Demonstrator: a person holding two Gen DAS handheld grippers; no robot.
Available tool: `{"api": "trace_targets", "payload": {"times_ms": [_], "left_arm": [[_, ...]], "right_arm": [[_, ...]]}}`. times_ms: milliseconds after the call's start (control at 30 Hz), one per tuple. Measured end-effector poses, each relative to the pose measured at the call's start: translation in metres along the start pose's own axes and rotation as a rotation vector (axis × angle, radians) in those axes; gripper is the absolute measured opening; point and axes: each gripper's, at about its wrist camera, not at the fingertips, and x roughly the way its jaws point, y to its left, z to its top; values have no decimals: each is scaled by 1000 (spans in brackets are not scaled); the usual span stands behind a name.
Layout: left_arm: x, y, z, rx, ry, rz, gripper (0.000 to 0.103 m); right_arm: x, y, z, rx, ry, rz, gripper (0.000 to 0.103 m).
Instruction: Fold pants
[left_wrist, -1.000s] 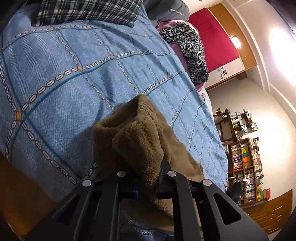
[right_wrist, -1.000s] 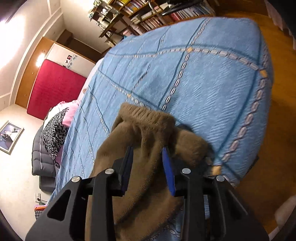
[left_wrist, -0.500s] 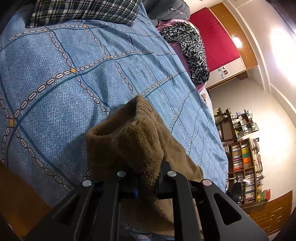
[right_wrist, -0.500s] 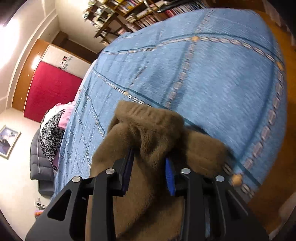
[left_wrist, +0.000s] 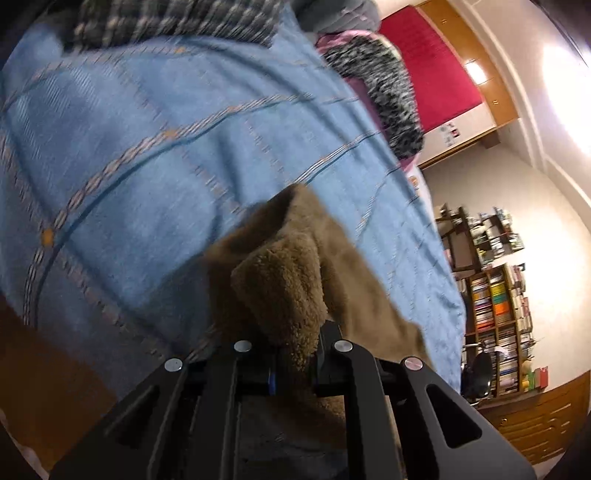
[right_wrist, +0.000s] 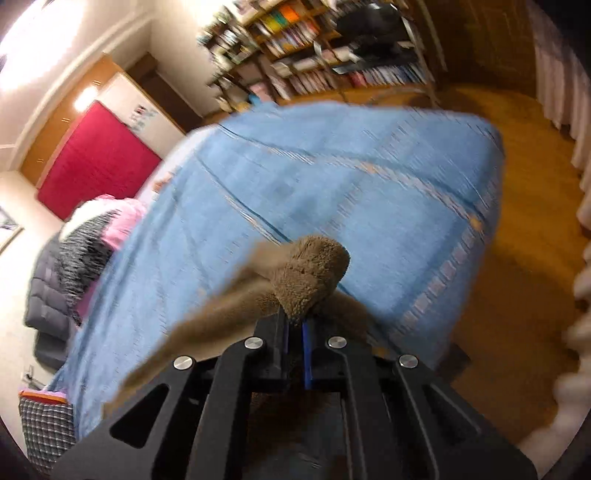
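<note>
The brown fleece pants (left_wrist: 288, 280) hang bunched over the blue patterned bedspread (left_wrist: 147, 155). My left gripper (left_wrist: 295, 354) is shut on a thick fold of the pants, which drapes down to the right. In the right wrist view, my right gripper (right_wrist: 295, 328) is shut on another bunched end of the pants (right_wrist: 306, 277), lifted above the bedspread (right_wrist: 332, 177); the cloth trails down to the left. Both views are motion-blurred.
A plaid cloth (left_wrist: 166, 22) and a leopard-print cloth (left_wrist: 384, 85) lie at the far side of the bed. Bookshelves (left_wrist: 491, 295) stand by the wall. Wooden floor (right_wrist: 517, 258) lies past the bed corner, with white curtains (right_wrist: 576, 258) at the right.
Both grippers have lifted the pants up off the bed. The right gripper has closed tighter on the cloth and swung, bringing the bed corner and floor into view.
</note>
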Motion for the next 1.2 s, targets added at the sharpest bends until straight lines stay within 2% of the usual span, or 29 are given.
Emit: {"api": "trace_targets", "payload": {"times_ms": [67,167,200,233,300,333,400,433,467,500,633,767,833,1000,1133,1200], "left_arm": [[8,8,-6,7,17,45,11],[19,10,-9,56,24,109,15],[20,9,-8,65,22,116,15],[21,5,-7,81,21,131,16],[22,-2,-6,110,25,156,18],[21,-6,-5,126,32,169,21],[15,-7,-3,127,25,165,25],[14,-6,-4,120,15,163,35],[5,-4,-2,108,-15,186,59],[0,-2,-1,105,-39,205,65],[-30,-2,2,129,-181,280,65],[-30,-30,-1,206,-210,264,65],[-14,-53,-2,268,-190,237,65],[37,-112,-25,431,-113,172,65],[88,-143,-48,492,-18,109,65],[108,-149,-56,510,15,127,65]], "right_arm": [[14,-14,-11,11,37,-38,5],[26,-16,-20,-15,50,-81,8],[25,-16,-19,-17,42,-91,14],[23,-17,-19,-16,39,-101,29],[14,-17,-18,-18,9,-120,42],[7,-17,-17,-19,-9,-118,47],[-2,-17,-16,-15,-30,-110,50],[-7,-16,-15,-21,-44,-118,50],[-10,-15,-14,-31,-54,-130,50],[-13,-12,-14,-46,-75,-158,50],[-24,2,-11,-110,-139,-193,50],[-16,30,4,-141,-160,-137,50],[-3,48,15,-188,-155,-107,50],[54,73,31,-279,-41,-107,50],[90,77,30,-341,-7,-219,50],[106,76,33,-365,-7,-244,50]]}}
